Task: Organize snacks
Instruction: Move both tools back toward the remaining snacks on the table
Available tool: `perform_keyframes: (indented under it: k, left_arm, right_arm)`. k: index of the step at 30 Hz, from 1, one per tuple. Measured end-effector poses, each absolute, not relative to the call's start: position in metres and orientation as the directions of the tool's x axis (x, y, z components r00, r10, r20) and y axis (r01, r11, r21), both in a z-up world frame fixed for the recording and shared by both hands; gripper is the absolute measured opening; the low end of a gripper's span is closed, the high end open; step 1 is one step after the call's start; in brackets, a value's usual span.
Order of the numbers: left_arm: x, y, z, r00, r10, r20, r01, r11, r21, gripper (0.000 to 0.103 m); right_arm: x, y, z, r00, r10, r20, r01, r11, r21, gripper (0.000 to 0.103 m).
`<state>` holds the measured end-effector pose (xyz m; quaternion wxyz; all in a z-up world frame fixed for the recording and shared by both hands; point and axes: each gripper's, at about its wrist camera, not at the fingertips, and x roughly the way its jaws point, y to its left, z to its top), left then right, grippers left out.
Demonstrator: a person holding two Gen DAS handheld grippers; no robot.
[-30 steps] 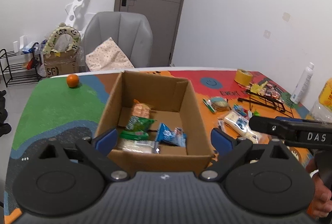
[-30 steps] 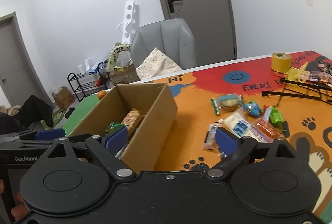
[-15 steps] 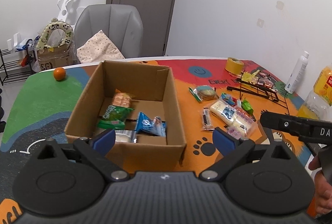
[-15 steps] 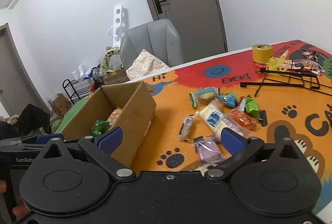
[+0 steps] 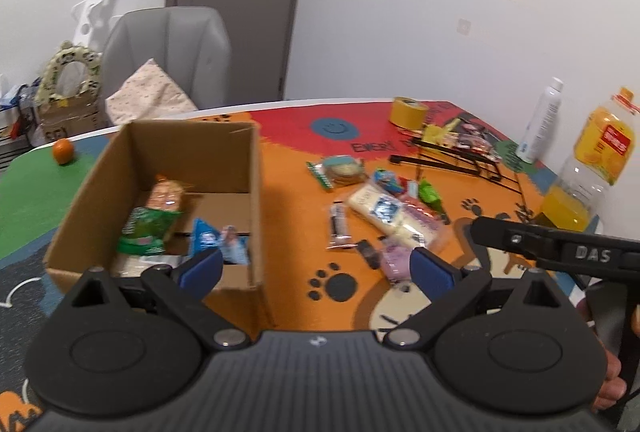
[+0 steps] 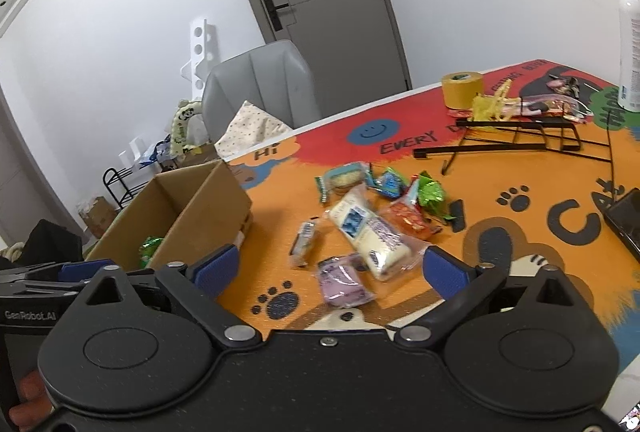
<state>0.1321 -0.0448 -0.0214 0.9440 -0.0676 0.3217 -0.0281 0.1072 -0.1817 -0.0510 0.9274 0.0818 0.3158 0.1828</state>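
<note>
From the left wrist, the left gripper (image 5: 316,266) hangs over the worktop (image 5: 288,232) with its fingers spread wide and nothing between them. This view looks down into the cardboard box (image 5: 256,192), where a green packet (image 5: 146,228), a blue packet (image 5: 216,240) and a wrapped bun (image 5: 166,194) lie on the bottom. Right of the box, loose snacks lie scattered: a long white packet (image 5: 384,212), a purple packet (image 5: 394,260) and a round cookie pack (image 5: 340,170). Only here do an orange (image 5: 63,151) on the green part of the worktop and a bottle of yellow drink (image 5: 592,168) show.

From the right wrist, the right gripper (image 6: 330,268) is wide apart but closing, still empty, hovering above the purple packet (image 6: 344,280) and the end of the white packet (image 6: 370,232). The box (image 6: 208,208) shows mostly its outer wall, the contents largely hidden. A tape roll (image 6: 462,88) and a black wire rack (image 6: 520,140) stand farther back.
</note>
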Motion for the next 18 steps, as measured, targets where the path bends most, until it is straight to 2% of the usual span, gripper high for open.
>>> perform_keyframes:
  k: [1,5,12,18]
  left_arm:
    - [0.134,-0.048,-0.022,0.791,-0.100,-0.604,0.017,0.990,-0.142,0.099]
    - [0.143,-0.060,-0.028,0.786,-0.120,-0.606,0.034,0.988,-0.152,0.099]
    - [0.158,-0.084,-0.034,0.786,-0.149,-0.601,0.076,0.987,-0.145,0.099]
    - [0.174,-0.100,-0.050,0.777,-0.163,-0.608,0.092,0.985,-0.146,0.096]
  right_arm:
    - [0.108,-0.184,-0.052,0.732,0.388,-0.560,-0.284,0.921,0.266,0.088]
    - [0.108,-0.194,-0.056,0.728,0.379,-0.572,-0.278,0.925,0.259,0.081]
    - [0.112,-0.213,-0.064,0.729,0.382,-0.568,-0.268,0.923,0.277,0.061]
    - [0.123,-0.222,-0.080,0.718,0.399,-0.571,-0.256,0.913,0.317,0.057]
